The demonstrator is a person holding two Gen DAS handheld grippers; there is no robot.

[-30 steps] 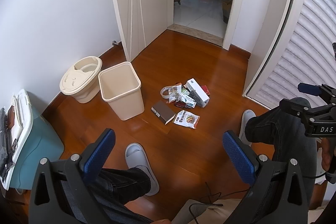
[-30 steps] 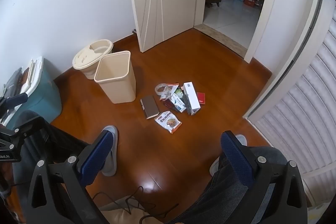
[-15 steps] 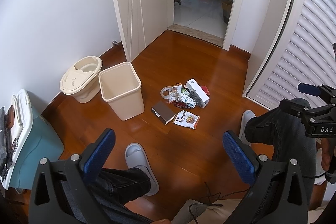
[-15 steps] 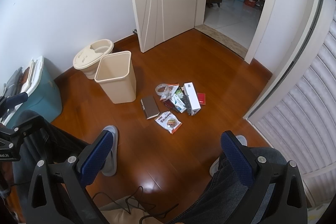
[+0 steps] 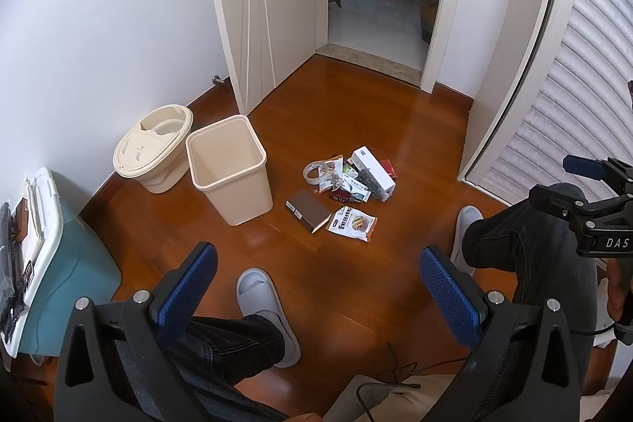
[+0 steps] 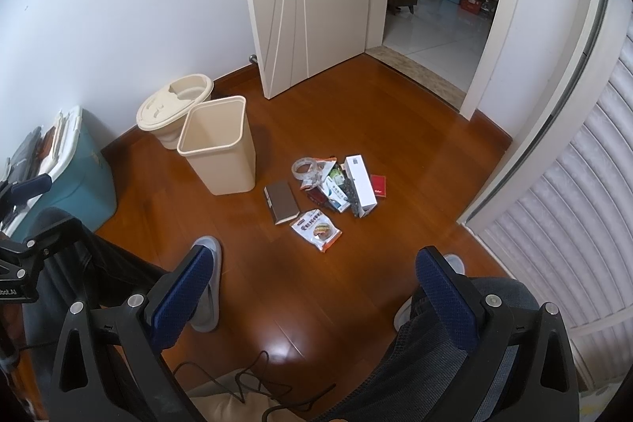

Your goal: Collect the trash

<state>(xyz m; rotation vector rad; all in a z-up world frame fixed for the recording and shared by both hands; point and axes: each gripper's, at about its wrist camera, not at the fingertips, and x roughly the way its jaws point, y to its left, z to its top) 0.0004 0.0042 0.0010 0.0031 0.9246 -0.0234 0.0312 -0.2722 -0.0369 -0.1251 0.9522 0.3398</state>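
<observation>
Clearly, from the left wrist view, my left gripper (image 5: 318, 277) hangs high with jaws wide and empty, giving me a survey of the heap of boxes and snack wrappers (image 5: 345, 190) mid-floor, just beside the open beige plastic bin (image 5: 229, 169). From the right wrist view, my right gripper (image 6: 316, 285) likewise gapes, empty; the flat brown box (image 6: 281, 202) lies nearest the bin.
</observation>
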